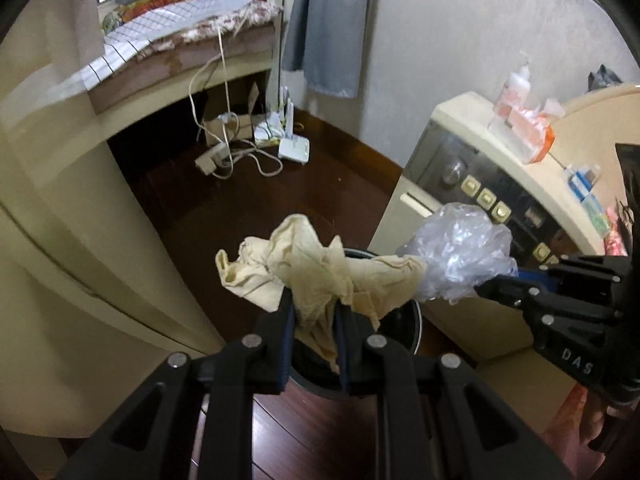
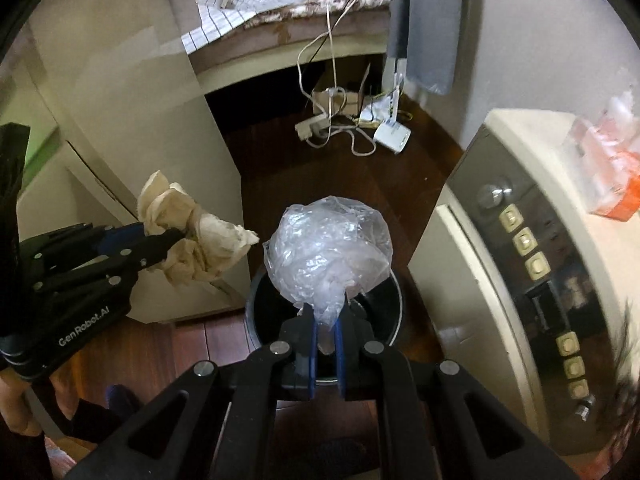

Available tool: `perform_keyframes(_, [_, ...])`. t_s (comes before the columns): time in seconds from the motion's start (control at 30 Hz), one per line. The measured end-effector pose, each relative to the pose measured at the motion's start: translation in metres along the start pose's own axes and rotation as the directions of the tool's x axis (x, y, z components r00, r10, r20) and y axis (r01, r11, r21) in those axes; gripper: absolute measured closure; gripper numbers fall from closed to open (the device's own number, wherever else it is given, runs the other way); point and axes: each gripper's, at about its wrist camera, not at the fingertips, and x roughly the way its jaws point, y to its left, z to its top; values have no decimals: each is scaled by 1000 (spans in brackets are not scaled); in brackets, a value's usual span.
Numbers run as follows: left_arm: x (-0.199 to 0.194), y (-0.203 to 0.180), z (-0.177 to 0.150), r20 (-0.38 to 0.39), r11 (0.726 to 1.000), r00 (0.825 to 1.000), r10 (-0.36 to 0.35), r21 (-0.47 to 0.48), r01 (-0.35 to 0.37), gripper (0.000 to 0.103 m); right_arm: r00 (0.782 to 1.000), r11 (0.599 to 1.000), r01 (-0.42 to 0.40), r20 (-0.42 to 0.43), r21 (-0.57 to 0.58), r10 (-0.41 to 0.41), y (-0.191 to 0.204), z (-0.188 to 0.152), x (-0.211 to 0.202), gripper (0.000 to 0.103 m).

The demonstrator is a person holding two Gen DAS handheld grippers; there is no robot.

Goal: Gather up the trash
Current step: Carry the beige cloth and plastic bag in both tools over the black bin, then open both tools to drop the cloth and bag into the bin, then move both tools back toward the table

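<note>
While both tongs hang over the bin (image 2: 256, 320), our left tongs (image 1: 316, 312) pinch paper (image 1: 316, 264) (crumpled); right tongs (image 2: 326, 320) pinch plastic (image 2: 328, 248).

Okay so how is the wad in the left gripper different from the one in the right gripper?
The crumpled paper in the left gripper is beige and opaque; the plastic bag in the right gripper is clear and glossy. The paper is a ragged, spread-out wad; the bag is a rounder ball. Both are pinched between shut fingers above the black bin.
</note>
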Motion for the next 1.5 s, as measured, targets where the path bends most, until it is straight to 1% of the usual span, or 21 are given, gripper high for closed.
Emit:
perform_keyframes(0.2, [33, -2, -7, -51, 1000, 999, -3, 16, 4, 83, 999, 1000, -24, -36, -5, 23, -9, -5, 34, 95])
perform_keyframes(0.37, [52, -7, -13, -88, 999, 996, -17, 32, 20, 83, 997, 999, -33, -67, -17, 32, -14, -10, 55, 95])
perform_keyframes(0.4, [56, -7, -13, -95, 999, 995, -16, 34, 20, 82, 997, 999, -34, -70, -22, 33, -13, -11, 58, 95])
perform_keyframes(0.43, [61, -6, -14, -102, 999, 995, -9, 34, 13, 77, 997, 999, -34, -75, -31, 32, -14, -12, 63, 95])
perform_keyframes(0.47, [65, -6, -15, -94, 999, 996, -3, 32, 6, 68, 997, 998, -33, -76, -45, 30, -15, -15, 70, 95])
perform_keyframes(0.5, [67, -4, -17, -75, 1000, 997, 17, 26, -15, 34, 997, 998, -31, -71, -54, 28, -18, -19, 79, 88])
perform_keyframes(0.53, [69, -2, -19, -71, 999, 997, 34, 17, -33, 15, 995, 999, -26, -99, -38, 22, -25, -25, 92, 71])
perform_keyframes(0.57, [71, 0, -21, -76, 999, 996, 47, 11, -47, 13, 986, 1000, -22, -164, -15, 19, -33, -31, 108, 24])
perform_keyframes(0.6, [73, 1, -23, -91, 999, 994, 53, 12, -52, 13, 985, 1000, -20, -171, -11, 17, -36, -35, 112, 14])
perform_keyframes(0.67, [71, 1, -27, -94, 998, 994, 61, 23, -59, 13, 984, 1000, -3, -178, -5, 2, -40, -40, 112, 14])
perform_keyframes(0.73, [65, 1, -29, -83, 997, 994, 69, 43, -66, 12, 989, 1000, -5, -149, -4, 4, -38, -39, 98, 14])
perform_keyframes(0.8, [60, 2, -30, -78, 996, 994, 72, 50, -68, 12, 992, 1000, -9, -129, 8, 10, -35, -36, 86, 5])
perform_keyframes(0.9, [45, 4, -26, -53, 996, 995, 84, 48, -82, 11, 997, 1000, 3, -73, 12, -3, -25, -26, 60, 3])
perform_keyframes(1.03, [8, 4, -14, -9, 995, 996, 88, 41, -87, 11, 1000, 999, 12, -11, 33, -11, -13, -9, 22, 1])
perform_keyframes(1.17, [-32, 4, -8, 32, 995, 995, 97, 32, -98, 11, 999, 999, 39, 32, 24, -40, 3, 5, -19, 0])
perform_keyframes(1.3, [-74, 10, -6, 70, 992, 990, 120, 30, -122, 10, 994, 997, 74, 79, 12, -74, 21, 16, -65, 0])
perform_keyframes(1.4, [-104, 19, -7, 100, 988, 984, 150, 24, -153, 10, 991, 997, 72, 115, 6, -73, 37, 18, -95, 0])
perform_keyframes(1.5, [-135, 31, -10, 132, 986, 977, 166, 6, -168, 10, 986, 997, 81, 148, -13, -78, 56, 20, -125, 0])
